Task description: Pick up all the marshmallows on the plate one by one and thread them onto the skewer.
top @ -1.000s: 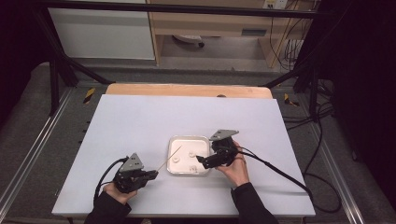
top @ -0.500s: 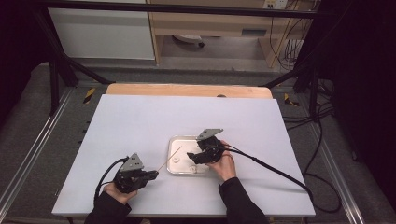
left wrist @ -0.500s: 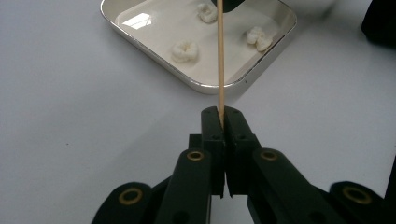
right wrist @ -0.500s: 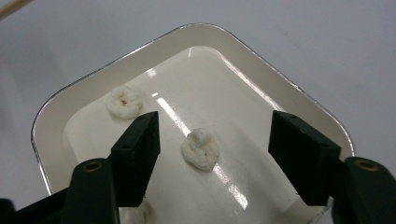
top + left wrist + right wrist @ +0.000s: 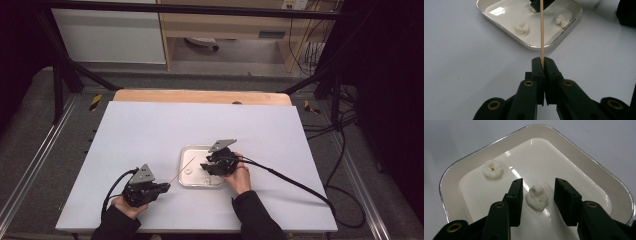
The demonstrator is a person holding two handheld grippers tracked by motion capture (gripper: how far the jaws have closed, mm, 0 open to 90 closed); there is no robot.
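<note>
High view: a white table point(image 5: 150, 130) with a shallow white tray point(image 5: 186, 152) near its front middle. The left claw point(image 5: 164, 187), held by a hand at the table's front edge, grips a thin wooden skewer point(image 5: 182, 169) that slants up toward the tray. The right claw point(image 5: 204, 167) is lowered into the tray from its right side, a cable trailing away to the right.

Left gripper view: the two black jaws are pressed together on the skewer point(image 5: 541, 37), which runs straight up the picture toward the tray point(image 5: 534, 46). Pale, puffy pieces that look like popcorn lie in the tray; one piece point(image 5: 521, 27) sits just left of the skewer's line, another farther right.

Right gripper view: the right claw point(image 5: 538, 195) stands partly open, its jaws having just been closing, with a popcorn piece point(image 5: 537, 197) lying between them on the tray floor. A gap remains on each side, so the pads do not yet press it. A second piece point(image 5: 492, 169) lies up and to the left, well apart.

The step in hand appears to be picking up this piece, probably to thread it on the skewer. To do it well, the jaws should close gently and evenly, stopping at first contact, since the piece looks brittle and easily crushed. Keeping the fingertips just off the glossy tray floor should stop the piece sliding. The left claw should hold the skewer steady.

No brand, label or writing can be read anywhere.
</note>
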